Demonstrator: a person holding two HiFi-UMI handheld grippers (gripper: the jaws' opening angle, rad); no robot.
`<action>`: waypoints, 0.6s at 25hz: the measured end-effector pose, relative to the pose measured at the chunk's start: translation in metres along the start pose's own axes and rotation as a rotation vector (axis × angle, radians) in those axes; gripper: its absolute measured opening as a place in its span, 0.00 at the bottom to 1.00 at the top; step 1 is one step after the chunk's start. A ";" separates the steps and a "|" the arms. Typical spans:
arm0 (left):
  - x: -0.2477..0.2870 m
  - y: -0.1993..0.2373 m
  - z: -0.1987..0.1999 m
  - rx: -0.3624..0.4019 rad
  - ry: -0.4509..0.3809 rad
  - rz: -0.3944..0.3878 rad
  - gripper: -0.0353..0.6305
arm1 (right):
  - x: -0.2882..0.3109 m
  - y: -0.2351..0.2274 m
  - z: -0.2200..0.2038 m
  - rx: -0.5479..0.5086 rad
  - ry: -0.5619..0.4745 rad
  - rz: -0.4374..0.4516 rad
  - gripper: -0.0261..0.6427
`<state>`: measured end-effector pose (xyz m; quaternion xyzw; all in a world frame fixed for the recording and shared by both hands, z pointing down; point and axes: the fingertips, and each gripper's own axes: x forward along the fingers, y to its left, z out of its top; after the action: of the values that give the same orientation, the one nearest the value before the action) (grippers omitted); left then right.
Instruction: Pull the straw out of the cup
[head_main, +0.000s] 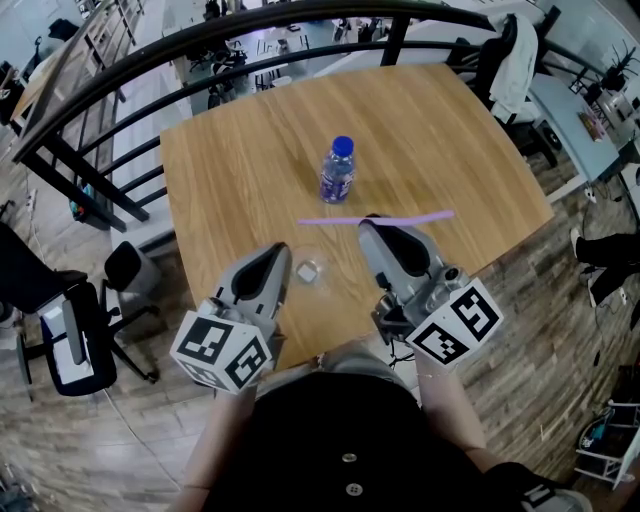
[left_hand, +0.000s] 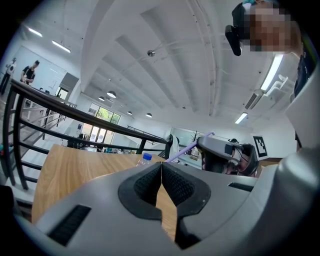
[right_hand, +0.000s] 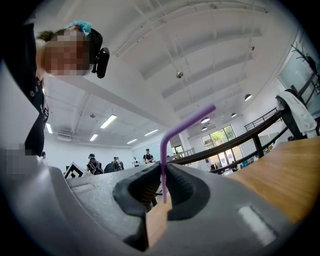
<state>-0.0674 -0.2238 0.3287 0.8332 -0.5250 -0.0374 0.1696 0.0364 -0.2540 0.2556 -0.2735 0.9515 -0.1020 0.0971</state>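
Observation:
A purple bendy straw (head_main: 375, 218) lies level in the air over the wooden table (head_main: 240, 150), clear of the cup. My right gripper (head_main: 372, 226) is shut on it near its middle. In the right gripper view the straw (right_hand: 163, 165) runs up between the pads and bends to the right. A small clear cup (head_main: 308, 268) stands on the table between the two grippers. My left gripper (head_main: 286, 260) sits just left of the cup. Its jaws (left_hand: 161, 170) are shut with nothing between them. The left gripper view also shows the straw (left_hand: 190, 146) and the right gripper (left_hand: 220, 152).
A water bottle (head_main: 338, 170) with a blue cap stands upright beyond the straw, near the table's middle. A black railing (head_main: 120, 70) runs behind the table. An office chair (head_main: 75, 330) stands at the left, and a chair with white cloth (head_main: 510, 60) at the far right.

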 end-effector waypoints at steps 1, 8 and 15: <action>0.000 0.000 0.000 0.001 0.001 -0.002 0.08 | 0.000 0.000 0.000 0.004 0.000 0.001 0.08; -0.002 0.000 -0.003 -0.027 0.006 -0.007 0.08 | 0.001 0.004 -0.002 0.010 0.004 0.014 0.08; -0.001 -0.002 -0.008 -0.025 0.035 -0.021 0.08 | 0.000 0.002 -0.003 0.015 0.011 0.011 0.08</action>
<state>-0.0637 -0.2205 0.3352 0.8370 -0.5127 -0.0314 0.1888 0.0341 -0.2520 0.2581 -0.2670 0.9527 -0.1099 0.0946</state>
